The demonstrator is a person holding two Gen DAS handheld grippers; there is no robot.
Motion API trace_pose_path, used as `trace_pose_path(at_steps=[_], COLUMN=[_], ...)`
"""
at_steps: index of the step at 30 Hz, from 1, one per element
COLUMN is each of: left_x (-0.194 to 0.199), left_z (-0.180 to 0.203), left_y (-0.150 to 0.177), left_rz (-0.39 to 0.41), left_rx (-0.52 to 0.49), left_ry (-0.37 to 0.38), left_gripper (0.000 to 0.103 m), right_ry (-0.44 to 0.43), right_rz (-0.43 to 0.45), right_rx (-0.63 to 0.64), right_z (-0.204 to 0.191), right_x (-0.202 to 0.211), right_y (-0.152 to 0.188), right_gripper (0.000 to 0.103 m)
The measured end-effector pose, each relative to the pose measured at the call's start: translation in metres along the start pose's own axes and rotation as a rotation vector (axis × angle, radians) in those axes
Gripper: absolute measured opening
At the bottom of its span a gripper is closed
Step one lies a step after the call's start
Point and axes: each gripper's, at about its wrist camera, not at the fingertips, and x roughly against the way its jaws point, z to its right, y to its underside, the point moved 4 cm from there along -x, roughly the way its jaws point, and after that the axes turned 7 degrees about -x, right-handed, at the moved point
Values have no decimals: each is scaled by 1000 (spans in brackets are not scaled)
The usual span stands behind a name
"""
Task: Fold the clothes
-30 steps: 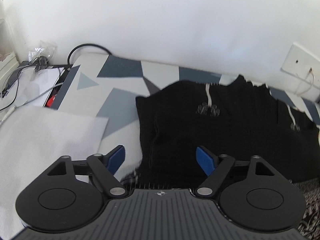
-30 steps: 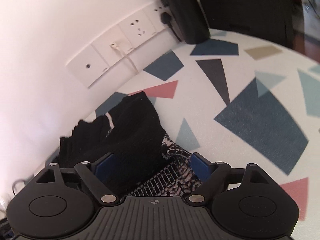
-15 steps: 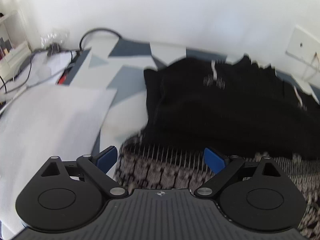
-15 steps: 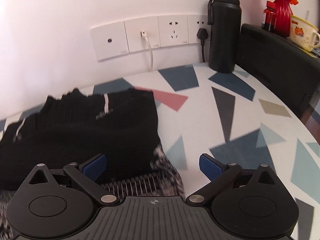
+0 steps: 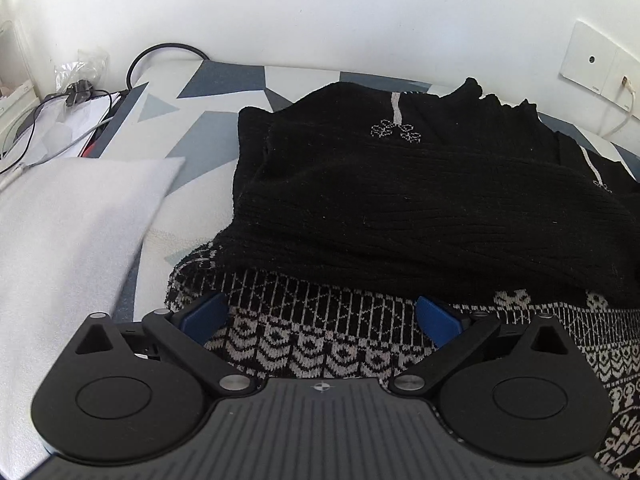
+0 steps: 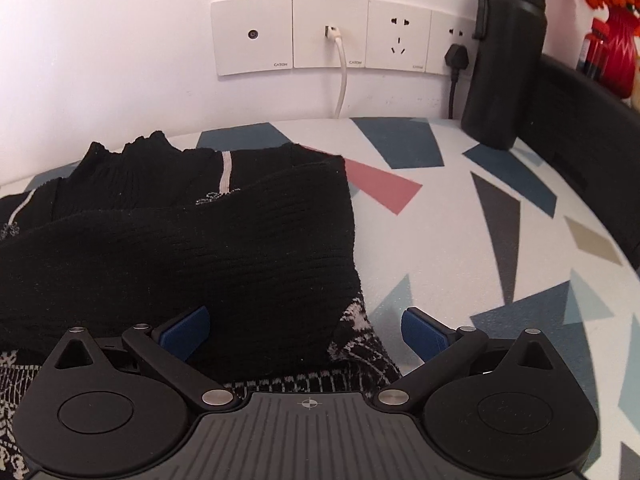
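Note:
A black knit sweater (image 5: 400,192) with a black-and-white patterned hem band (image 5: 320,340) lies folded on the patterned table (image 5: 208,140). Its upper part is doubled over, leaving the patterned band showing at the near edge. My left gripper (image 5: 322,316) hovers open over the band's left portion, nothing between its blue pads. In the right wrist view the same sweater (image 6: 180,240) fills the left half, and my right gripper (image 6: 306,330) stands open over its right near corner, where the patterned band (image 6: 356,344) peeks out.
A white cloth (image 5: 68,232) lies left of the sweater, with cables and papers (image 5: 60,112) beyond it. Wall sockets (image 6: 328,32) with a white cable sit behind. A black flask (image 6: 504,56) and a dark case (image 6: 588,128) stand at the far right.
Both grippers pulled back toward the near edge and levelled out, so the patterned hem band now lies between their open fingers. The right view swung from tilted to upright. The sweater stays folded.

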Motion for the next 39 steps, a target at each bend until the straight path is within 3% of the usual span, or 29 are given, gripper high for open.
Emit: trace_pose_path(at_steps=[9,12,16,20,26,31,39], left_x=[1,8,30,53,59,57,55], left_z=[8,8,9,10,12,15,19], left_y=[-3,1,22,45,64,69,77], left_rz=[-28,-50,-40,-22,-11,-6,1], left_rx=[-23,-30,-22,-20,-26,-42,-68], left_ry=[3,41,70,90,63,48,25], left_gripper=[103,103,103,103,103,103,103], right_ry=[-11,-15,-95,-127,-141,-41,-28], right_rz=[-42,-63,-9,-45,-135,-154,-79], right_rx=[-38,-39,-44,-44,-25,54,39], right_z=[3,5,21,31,30,8,1], right_x=[-2,12,50,71,81,74,77], right_y=[-4,-6,2,24,62,78,87], right_gripper=[102,102,102,102,102,102,102])
